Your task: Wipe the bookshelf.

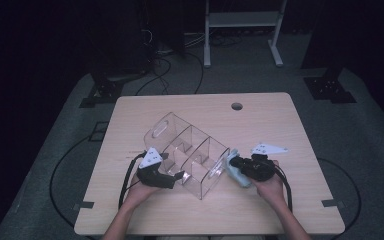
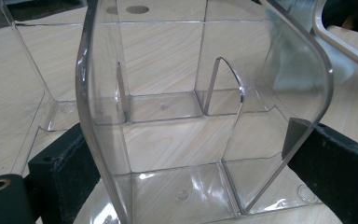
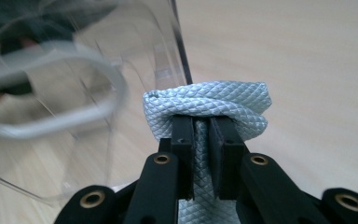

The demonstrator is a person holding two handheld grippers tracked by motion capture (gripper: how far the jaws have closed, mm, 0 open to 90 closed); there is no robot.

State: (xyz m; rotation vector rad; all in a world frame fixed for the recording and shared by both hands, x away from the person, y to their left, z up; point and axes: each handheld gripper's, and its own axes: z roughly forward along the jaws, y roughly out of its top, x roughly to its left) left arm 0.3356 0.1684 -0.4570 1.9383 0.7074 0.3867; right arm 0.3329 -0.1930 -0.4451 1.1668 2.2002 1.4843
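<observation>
- High view: a clear organizer [image 1: 187, 152] lies on its side mid-table [image 1: 280, 210], its long axis running diagonally from the far left to the near right, with the open compartments facing up and to the right.
- Left gripper [image 1: 172, 180]: sits at the organizer's near-left edge. In the left gripper view one curved end wall [image 2: 205, 93] stands between the two black jaws, and the pads appear to press on it from either side, steadying the organizer.
- Right gripper [image 1: 236, 165]: jaws drawn almost together, pinching a folded pale-blue cloth [image 3: 207, 105]. In the right gripper view the cloth bulges over the jaw tips.
- Key relation: the cloth lies just beside the organizer's near-right end, by the oval handle cut-out [image 3: 51, 93]. The organizer lies to the left of the right gripper, so the right hand is the nearer one for a wipe.
- Judgement: a wiping stroke would likely run leftward along the long axis.
</observation>
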